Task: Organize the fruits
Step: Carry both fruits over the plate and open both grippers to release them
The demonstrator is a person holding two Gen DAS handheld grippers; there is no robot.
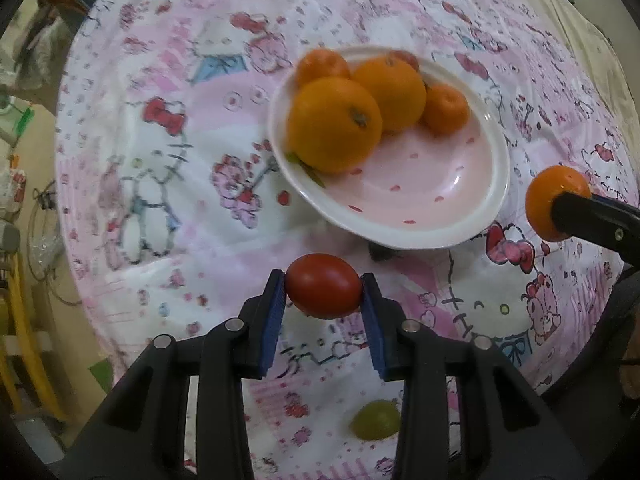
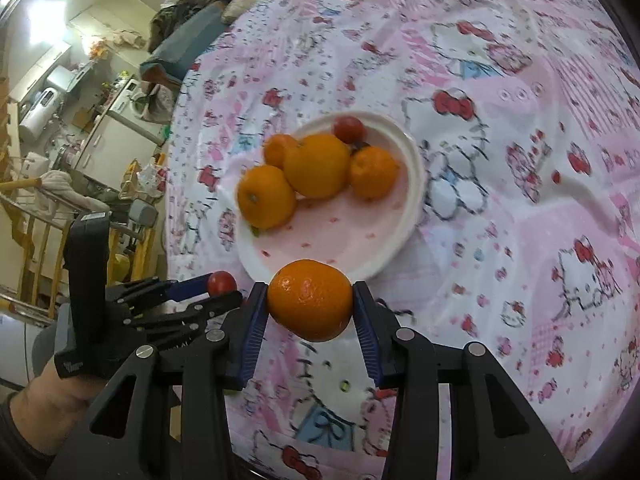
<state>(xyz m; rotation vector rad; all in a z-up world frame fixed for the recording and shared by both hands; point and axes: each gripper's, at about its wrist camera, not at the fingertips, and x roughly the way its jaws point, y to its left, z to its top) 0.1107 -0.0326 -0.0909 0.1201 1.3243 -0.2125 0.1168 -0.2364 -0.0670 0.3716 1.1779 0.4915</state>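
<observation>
**Left wrist view: a tomato gripped, an orange held beside the bowl**

Left wrist view, largest first: a pink and white cartoon-print cloth (image 1: 160,160) covers the whole surface, wrinkled, filling most of the frame. At the far left edge of the frame is room clutter, with a yellow rail low down. In the right wrist view the upper left of the frame shows a crowded room with white appliances, piled clothes and a wooden rail.

Next comes the oval white bowl (image 1: 496,184), pink inside with small red marks, at upper centre; its long axis runs from upper left to lower right. In it lie four orange fruits: two large oranges (image 1: 334,124) touching each other, and two smaller ones, one behind and one at the right. The right wrist view adds one small red tomato (image 2: 349,129) at the bowl's far rim.

The left gripper (image 1: 325,288) is closed on a red tomato (image 1: 324,285), blue pads pressing both ends, its long axis lying left to right across the frame, just below the bowl's near rim.

The right gripper (image 2: 310,300) clamps a fifth orange (image 2: 310,300) between its pads, just in front of the bowl; this fruit sits wider than tall.

One green grape (image 1: 376,420) lies on the cloth at lower centre, partly hidden by the gripper's frame.
</observation>
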